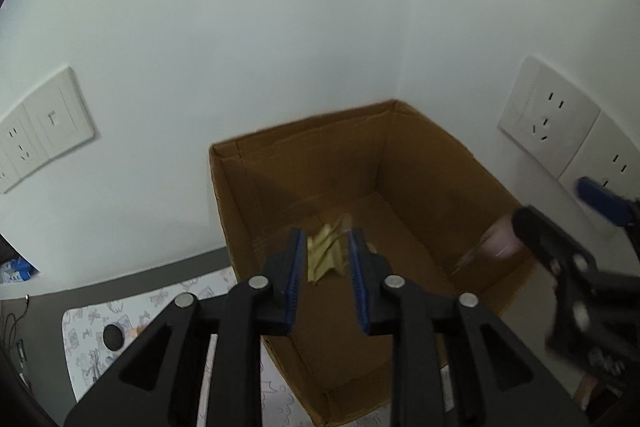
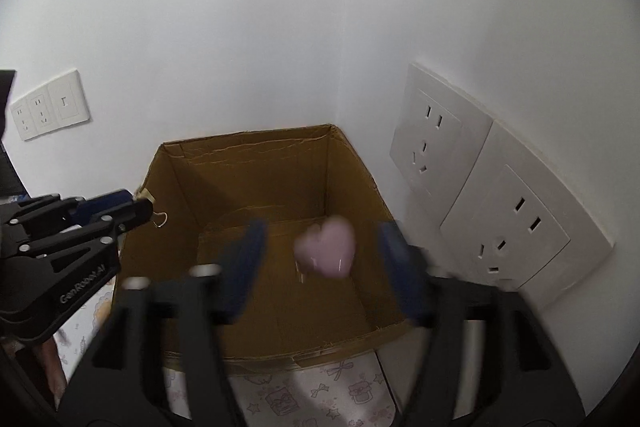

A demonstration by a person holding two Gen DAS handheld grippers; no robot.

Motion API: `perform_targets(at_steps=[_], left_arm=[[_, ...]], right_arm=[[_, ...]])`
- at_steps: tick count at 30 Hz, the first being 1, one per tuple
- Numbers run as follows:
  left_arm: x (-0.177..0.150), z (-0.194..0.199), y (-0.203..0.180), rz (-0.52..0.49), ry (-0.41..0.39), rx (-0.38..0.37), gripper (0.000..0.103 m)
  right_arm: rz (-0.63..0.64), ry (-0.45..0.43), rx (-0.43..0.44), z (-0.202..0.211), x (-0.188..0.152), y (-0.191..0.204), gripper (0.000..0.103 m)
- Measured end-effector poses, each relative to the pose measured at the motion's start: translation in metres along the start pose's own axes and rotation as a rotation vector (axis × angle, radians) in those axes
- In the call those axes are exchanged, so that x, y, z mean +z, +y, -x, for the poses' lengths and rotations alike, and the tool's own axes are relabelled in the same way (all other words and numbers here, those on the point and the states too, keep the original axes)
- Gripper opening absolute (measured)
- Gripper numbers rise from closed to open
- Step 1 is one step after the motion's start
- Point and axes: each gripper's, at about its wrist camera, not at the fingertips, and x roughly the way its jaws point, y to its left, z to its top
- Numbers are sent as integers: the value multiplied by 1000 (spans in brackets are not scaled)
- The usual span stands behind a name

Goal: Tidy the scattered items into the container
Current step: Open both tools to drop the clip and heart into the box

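Both grippers over the box, both letting go.

Left gripper (image 1: 324,267) parted a little, pale yellow clip (image 1: 326,251) loose between the pads, above the cardboard box (image 1: 304,147) floor. Right gripper (image 2: 320,259) spread wide, blurred, nothing gripped; pink heart-shaped item (image 2: 325,247) free between the fingers inside the box. Beyond, white wall with socket plates (image 2: 440,143); patterned mat (image 2: 320,395) under the box.
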Motion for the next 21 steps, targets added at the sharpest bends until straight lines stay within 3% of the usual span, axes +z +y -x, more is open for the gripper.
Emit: perform_targets(at_steps=[1, 2, 4, 6, 15, 21], left_arm=[[0, -2, 1, 6, 13, 1, 38], [0, -3, 2, 12, 22, 12, 42], [0, -6, 2, 13, 36, 41, 69], [-1, -7, 1, 13, 37, 51, 78], [-5, 0, 0, -12, 26, 123, 80], [-6, -1, 1, -16, 37, 126, 80]], right_arm=[[-1, -18, 2, 3, 0, 0, 103], [4, -34, 5, 7, 0, 1, 103], [28, -47, 2, 11, 2, 6, 103], [36, -46, 10, 10, 3, 10, 103], [25, -42, 29, 16, 3, 8, 103], [25, -42, 31, 17, 4, 9, 103]])
